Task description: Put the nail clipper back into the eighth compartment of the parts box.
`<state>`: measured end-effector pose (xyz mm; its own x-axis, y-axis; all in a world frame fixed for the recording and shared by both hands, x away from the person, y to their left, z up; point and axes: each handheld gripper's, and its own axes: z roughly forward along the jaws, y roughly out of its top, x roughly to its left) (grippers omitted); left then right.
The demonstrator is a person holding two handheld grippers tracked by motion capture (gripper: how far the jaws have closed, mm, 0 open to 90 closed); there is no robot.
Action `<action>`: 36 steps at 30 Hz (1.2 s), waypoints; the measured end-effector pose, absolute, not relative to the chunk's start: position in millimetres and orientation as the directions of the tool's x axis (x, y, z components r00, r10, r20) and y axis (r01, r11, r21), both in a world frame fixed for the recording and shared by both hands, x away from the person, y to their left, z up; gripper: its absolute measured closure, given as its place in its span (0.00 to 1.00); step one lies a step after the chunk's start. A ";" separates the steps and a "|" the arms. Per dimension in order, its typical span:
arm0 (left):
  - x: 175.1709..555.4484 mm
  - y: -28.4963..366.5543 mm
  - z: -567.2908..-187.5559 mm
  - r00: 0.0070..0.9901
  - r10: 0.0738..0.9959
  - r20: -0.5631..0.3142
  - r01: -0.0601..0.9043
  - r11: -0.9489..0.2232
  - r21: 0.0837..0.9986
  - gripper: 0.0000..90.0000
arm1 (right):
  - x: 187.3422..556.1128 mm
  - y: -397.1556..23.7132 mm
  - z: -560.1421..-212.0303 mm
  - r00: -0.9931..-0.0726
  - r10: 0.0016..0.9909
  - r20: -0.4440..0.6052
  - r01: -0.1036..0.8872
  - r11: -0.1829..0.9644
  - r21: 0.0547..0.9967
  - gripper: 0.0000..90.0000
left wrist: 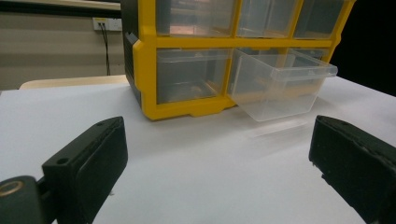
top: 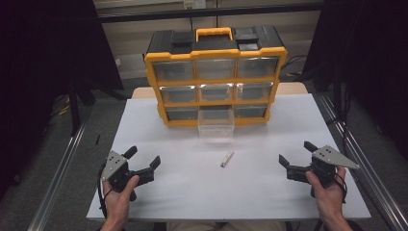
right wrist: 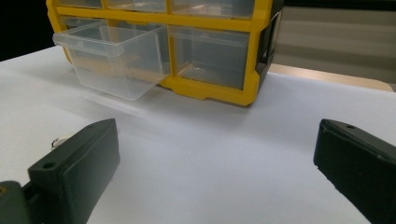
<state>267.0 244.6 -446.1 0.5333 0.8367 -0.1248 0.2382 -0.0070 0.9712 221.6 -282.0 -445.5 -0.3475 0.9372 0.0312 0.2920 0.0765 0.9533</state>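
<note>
A yellow and black drawer cabinet (top: 215, 72) stands at the far middle of the white table (top: 192, 187). Its bottom middle clear drawer (top: 216, 125) is pulled out; it also appears as the clear drawer (left wrist: 280, 84) in the left gripper view and the clear drawer (right wrist: 112, 58) in the right gripper view. A small silvery stick-like object (top: 226, 158) lies on the table in front of the drawer. My left gripper (top: 143, 159) rests near the front left, open and empty. My right gripper (top: 297, 153) sits at the front right, open and empty. The small object's tip (right wrist: 57, 141) peeks beside the right gripper's left jaw.
Metal rails (top: 57, 178) run along both sides of the table. Dark curtains (top: 43, 48) hang at left and right. A beige wall with a socket (left wrist: 106, 23) lies behind the cabinet. Bare white tabletop spreads between the two grippers.
</note>
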 end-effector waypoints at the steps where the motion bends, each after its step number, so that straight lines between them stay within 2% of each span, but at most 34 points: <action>1: 266.9 244.8 -446.1 0.537 0.835 -0.119 0.239 -0.015 0.971 0.05 | 221.8 -282.3 -445.8 -0.348 0.937 0.033 0.294 0.076 0.953 0.00; 9: 269.1 241.9 -446.4 0.534 0.836 -0.124 0.250 -0.016 0.968 0.05 | 222.1 -281.9 -446.7 -0.356 0.934 0.036 0.316 0.084 0.945 0.02; 16: 267.5 239.4 -447.1 0.533 0.837 -0.127 0.269 -0.025 0.963 0.05 | 225.7 -279.4 -449.3 -0.408 0.912 0.044 0.355 0.114 0.928 0.01; 20: 268.2 241.3 -447.5 0.530 0.838 -0.133 0.280 -0.024 0.960 0.05 | 224.9 -276.1 -449.2 -0.437 0.898 0.044 0.358 0.129 0.925 0.02; 22: 268.2 243.5 -447.5 0.534 0.836 -0.130 0.281 -0.030 0.959 0.05 | 225.9 -273.2 -448.7 -0.451 0.889 0.082 0.384 0.110 0.917 0.06; 28: 264.9 245.1 -445.6 0.538 0.833 -0.131 0.273 -0.025 0.962 0.05 | 227.1 -264.0 -443.6 -0.477 0.875 0.082 0.388 0.126 0.913 0.06; 32: 264.1 244.0 -444.5 0.514 0.850 -0.113 0.277 -0.039 0.960 0.05 | 230.4 -254.8 -444.9 -0.508 0.861 0.041 0.400 0.194 0.896 0.05; 36: 263.2 244.2 -444.6 0.523 0.843 -0.126 0.281 -0.030 0.959 0.05 | 234.6 -249.3 -445.2 -0.553 0.831 0.058 0.407 0.209 0.889 0.04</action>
